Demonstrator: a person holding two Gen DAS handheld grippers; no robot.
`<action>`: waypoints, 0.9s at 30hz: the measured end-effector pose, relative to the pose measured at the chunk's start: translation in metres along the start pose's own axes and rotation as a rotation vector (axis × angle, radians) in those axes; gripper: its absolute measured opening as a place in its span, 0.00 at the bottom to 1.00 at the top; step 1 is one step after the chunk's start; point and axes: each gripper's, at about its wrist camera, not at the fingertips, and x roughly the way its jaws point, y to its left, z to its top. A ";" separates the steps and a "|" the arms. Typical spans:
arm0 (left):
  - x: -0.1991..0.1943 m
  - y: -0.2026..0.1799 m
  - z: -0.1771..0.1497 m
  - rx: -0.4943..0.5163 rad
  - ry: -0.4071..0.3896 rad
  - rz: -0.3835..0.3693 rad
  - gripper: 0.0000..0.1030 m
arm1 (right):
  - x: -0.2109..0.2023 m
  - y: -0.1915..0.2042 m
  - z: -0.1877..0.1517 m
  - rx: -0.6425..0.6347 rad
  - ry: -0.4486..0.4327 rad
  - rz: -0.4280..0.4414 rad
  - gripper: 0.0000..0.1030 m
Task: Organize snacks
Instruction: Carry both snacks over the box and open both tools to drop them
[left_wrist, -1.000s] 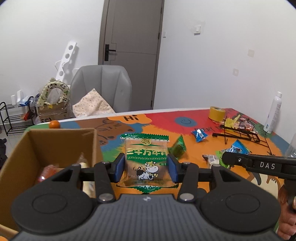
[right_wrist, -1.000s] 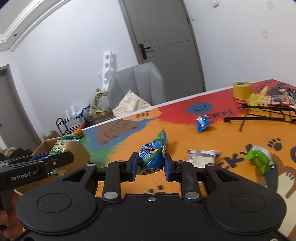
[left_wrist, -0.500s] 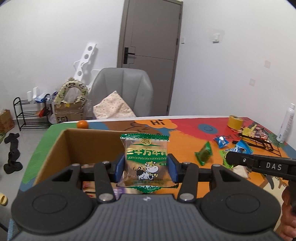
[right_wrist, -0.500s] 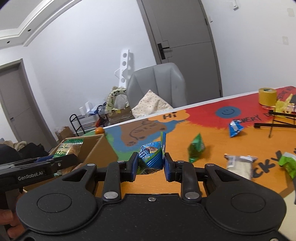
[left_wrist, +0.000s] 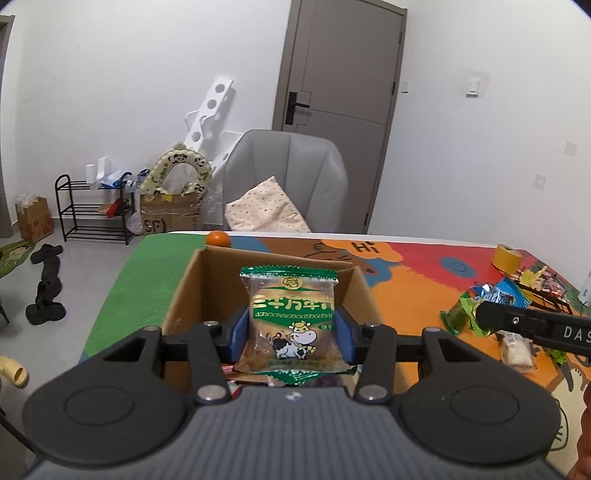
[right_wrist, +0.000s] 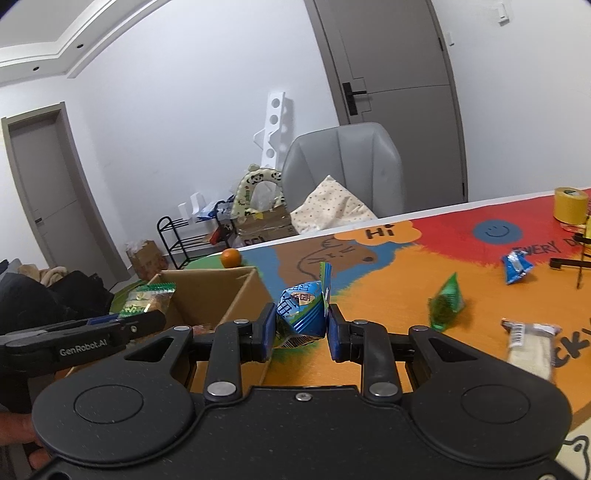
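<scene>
My left gripper (left_wrist: 291, 334) is shut on a green cow-print biscuit packet (left_wrist: 291, 317) and holds it upright over the open cardboard box (left_wrist: 184, 295). The packet (right_wrist: 147, 299) and box (right_wrist: 236, 295) also show at the left of the right wrist view. My right gripper (right_wrist: 301, 332) is shut on a blue and green triangular snack packet (right_wrist: 303, 314), held above the table just right of the box. Some wrappers lie in the box bottom, mostly hidden.
On the colourful table mat (right_wrist: 388, 280) lie a green triangular packet (right_wrist: 445, 304), a blue packet (right_wrist: 517, 264), a white bar (right_wrist: 530, 345), a yellow tape roll (right_wrist: 570, 205) and an orange (right_wrist: 231, 256). A grey chair (left_wrist: 288, 181) stands behind the table.
Both grippers have moved left with their packets. The left one now holds the biscuit packet over the box; the right one has come up beside the box.
</scene>
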 end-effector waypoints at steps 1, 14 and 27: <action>0.001 0.002 0.001 -0.004 0.004 0.006 0.46 | 0.002 0.003 0.001 -0.004 0.001 0.004 0.26; -0.019 0.030 0.007 -0.044 -0.037 0.058 0.70 | 0.018 0.045 0.010 -0.048 0.014 0.073 0.26; -0.036 0.058 0.009 -0.094 -0.034 0.068 0.78 | 0.036 0.077 0.019 -0.061 0.052 0.162 0.44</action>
